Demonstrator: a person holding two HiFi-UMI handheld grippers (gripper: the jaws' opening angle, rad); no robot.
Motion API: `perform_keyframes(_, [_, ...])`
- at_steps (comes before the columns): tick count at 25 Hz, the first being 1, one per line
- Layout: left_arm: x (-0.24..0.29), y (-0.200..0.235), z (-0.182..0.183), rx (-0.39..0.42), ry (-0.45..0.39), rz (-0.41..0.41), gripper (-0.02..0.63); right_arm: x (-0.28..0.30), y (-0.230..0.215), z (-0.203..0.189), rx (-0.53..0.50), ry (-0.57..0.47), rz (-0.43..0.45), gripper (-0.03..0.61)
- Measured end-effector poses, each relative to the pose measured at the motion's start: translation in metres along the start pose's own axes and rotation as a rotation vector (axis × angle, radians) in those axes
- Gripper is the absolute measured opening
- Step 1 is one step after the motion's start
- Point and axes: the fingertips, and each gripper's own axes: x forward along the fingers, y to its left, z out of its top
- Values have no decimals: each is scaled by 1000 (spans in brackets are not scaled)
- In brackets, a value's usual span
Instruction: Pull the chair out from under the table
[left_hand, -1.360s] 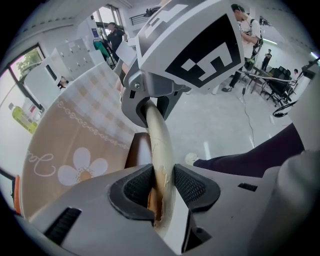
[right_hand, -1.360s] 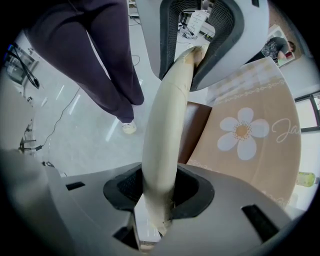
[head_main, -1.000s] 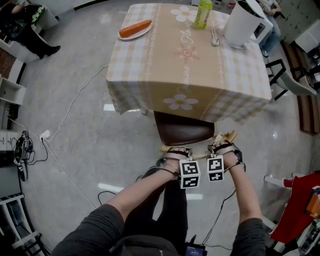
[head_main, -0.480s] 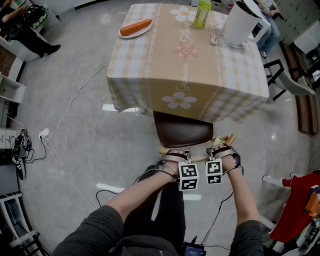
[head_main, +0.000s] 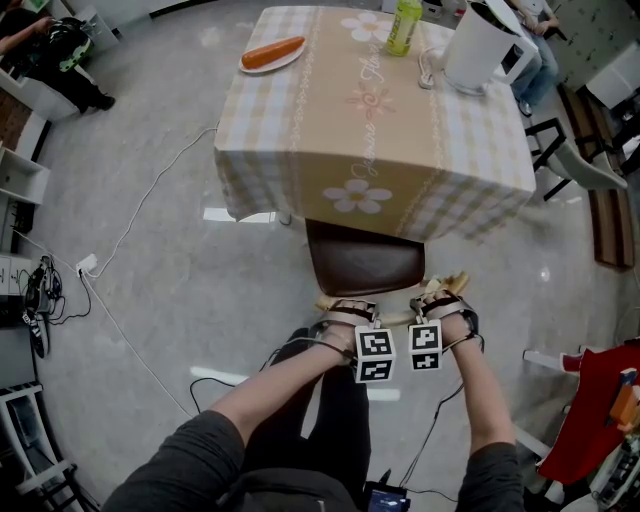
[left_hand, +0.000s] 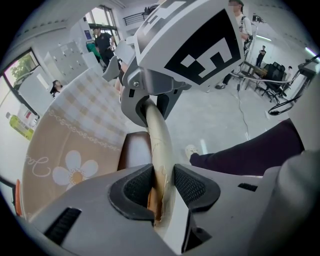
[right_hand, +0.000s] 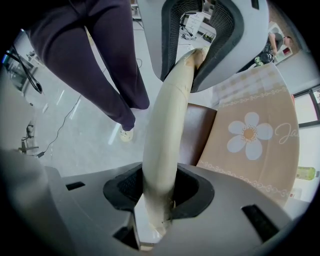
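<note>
Both tools are clamped on the chair's back. The left gripper presses its ribbed pads on the cream, curved top rail, and the right gripper holds the same rail further right. Both point steeply down. The chair with the dark brown padded seat stands at the near edge of the square table under a beige checked cloth with flower prints. The far part of the seat is tucked beneath the hanging cloth.

I judge the pull should come straight toward the near side, level and even in both hands. That way the chair slides on the glossy grey floor rather than tipping or twisting. The rail's covering looks torn at the left jaws, so a slip there is possible.

The person's own dark-trousered legs stand just behind the chair and must give way. A white cable trails on the floor at the left, well apart. Toward the table's far edge sit an orange carrot on a white plate, a green bottle and a white kettle. A snagged cloth could disturb them.
</note>
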Motion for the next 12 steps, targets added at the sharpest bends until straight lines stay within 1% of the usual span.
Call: perform_keyframes(12, [-2,-14,0,17,16,-3,142,-4,14,9,14,-13,13,132])
